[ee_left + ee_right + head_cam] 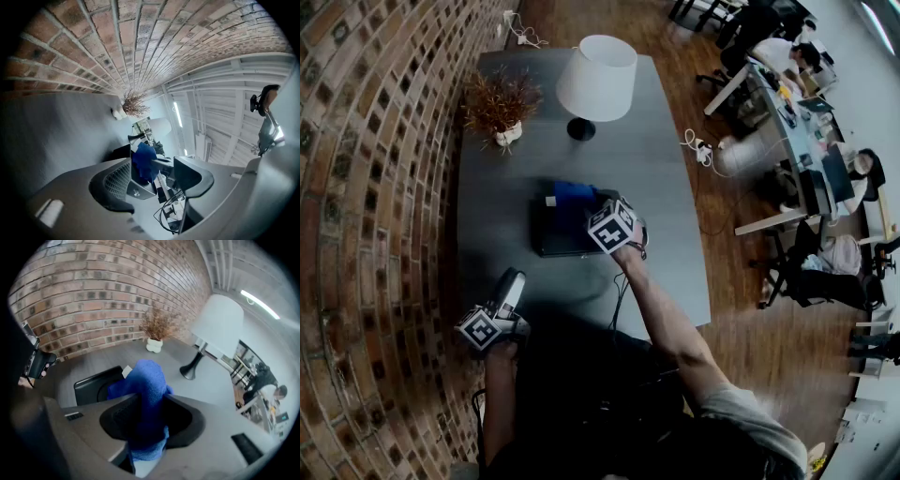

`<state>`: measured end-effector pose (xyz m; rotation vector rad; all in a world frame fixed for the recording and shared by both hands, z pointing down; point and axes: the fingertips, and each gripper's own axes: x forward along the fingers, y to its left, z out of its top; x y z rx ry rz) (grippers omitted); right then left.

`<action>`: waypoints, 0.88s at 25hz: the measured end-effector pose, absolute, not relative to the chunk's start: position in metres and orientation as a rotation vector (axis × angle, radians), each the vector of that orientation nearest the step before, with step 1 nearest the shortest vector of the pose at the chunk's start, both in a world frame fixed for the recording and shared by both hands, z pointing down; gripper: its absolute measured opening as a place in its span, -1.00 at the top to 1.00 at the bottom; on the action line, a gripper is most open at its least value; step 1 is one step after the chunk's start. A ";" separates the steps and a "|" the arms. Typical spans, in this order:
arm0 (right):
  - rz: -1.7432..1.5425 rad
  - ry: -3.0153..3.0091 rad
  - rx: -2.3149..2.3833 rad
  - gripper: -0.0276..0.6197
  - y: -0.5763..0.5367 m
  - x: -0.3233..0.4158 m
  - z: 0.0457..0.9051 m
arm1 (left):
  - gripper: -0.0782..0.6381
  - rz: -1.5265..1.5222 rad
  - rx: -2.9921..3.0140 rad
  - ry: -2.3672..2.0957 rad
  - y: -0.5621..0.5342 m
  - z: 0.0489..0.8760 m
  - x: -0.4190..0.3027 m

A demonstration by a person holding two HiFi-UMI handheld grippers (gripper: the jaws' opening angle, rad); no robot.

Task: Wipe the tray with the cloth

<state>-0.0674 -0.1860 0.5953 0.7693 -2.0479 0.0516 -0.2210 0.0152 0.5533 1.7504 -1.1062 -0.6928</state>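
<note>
The fingers of the right gripper are clamped on a bunched blue terry cloth, which fills the gap between them and sticks out past their tips. In the head view this gripper is tilted down over the right part of the shallow black rectangular tray, which lies mid-table on the grey tabletop. The cloth's free end sits over the tray's far edge. Whether the fabric actually presses on the tray floor cannot be told from any view. The left gripper is held level near the front left of the table, well apart from the tray, with its fingers spread and nothing between them. It does not steady the tray. As a judgement, picking up the cloth and bringing it to the tray is done, and the wiping is at most in progress. The tray's dark surface shows no smear or clean streak to mark what has been covered, so most of its floor, especially the left and near parts, probably remains to be swept.
</note>
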 end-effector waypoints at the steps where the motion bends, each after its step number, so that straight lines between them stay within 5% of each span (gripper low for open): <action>1: 0.015 -2.037 0.721 0.47 -0.183 -0.081 0.602 | 0.03 -0.699 1.752 -1.101 0.014 0.553 -0.217; 7: -0.109 -1.950 0.325 0.48 -0.113 -0.127 0.620 | 0.04 -0.689 1.758 -1.095 0.013 0.551 -0.205; 13: -0.008 -2.024 0.540 0.48 -0.178 -0.133 0.597 | 0.03 -0.701 1.764 -1.094 0.011 0.553 -0.208; 22: -0.174 -1.961 0.387 0.48 -0.071 -0.110 0.618 | 0.04 -0.694 1.735 -1.114 0.013 0.563 -0.217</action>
